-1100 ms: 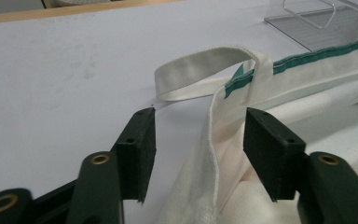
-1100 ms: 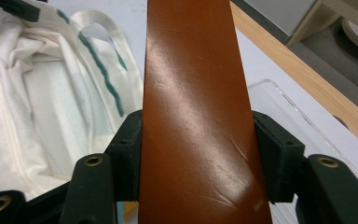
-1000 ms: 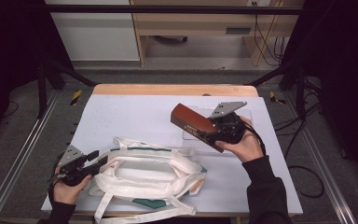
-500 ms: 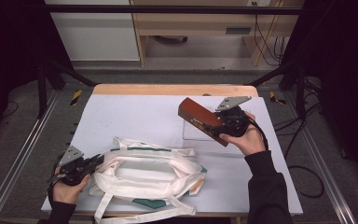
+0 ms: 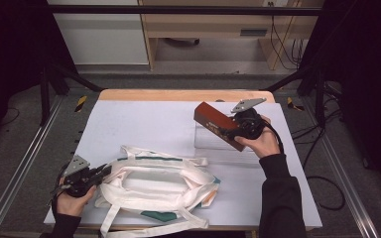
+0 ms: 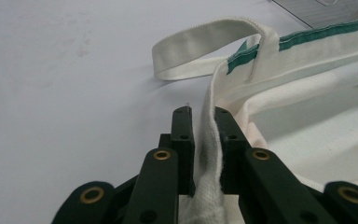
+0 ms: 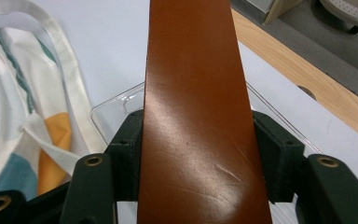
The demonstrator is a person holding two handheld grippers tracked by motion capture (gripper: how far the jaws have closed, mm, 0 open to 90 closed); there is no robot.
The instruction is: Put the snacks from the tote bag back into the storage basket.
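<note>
My left hand-held gripper, its jaws just closed, pinches the tote bag rim at the bag's left end on the tabletop. My right hand-held gripper clamps the brown leather case, held above a clear tray; the bag's mouth lies down-left of it, the case's long axis slanting that way.

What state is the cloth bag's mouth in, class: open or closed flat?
Open. The tote bag lies with its rim spread in a loop, and the left gripper pinches one edge.
</note>
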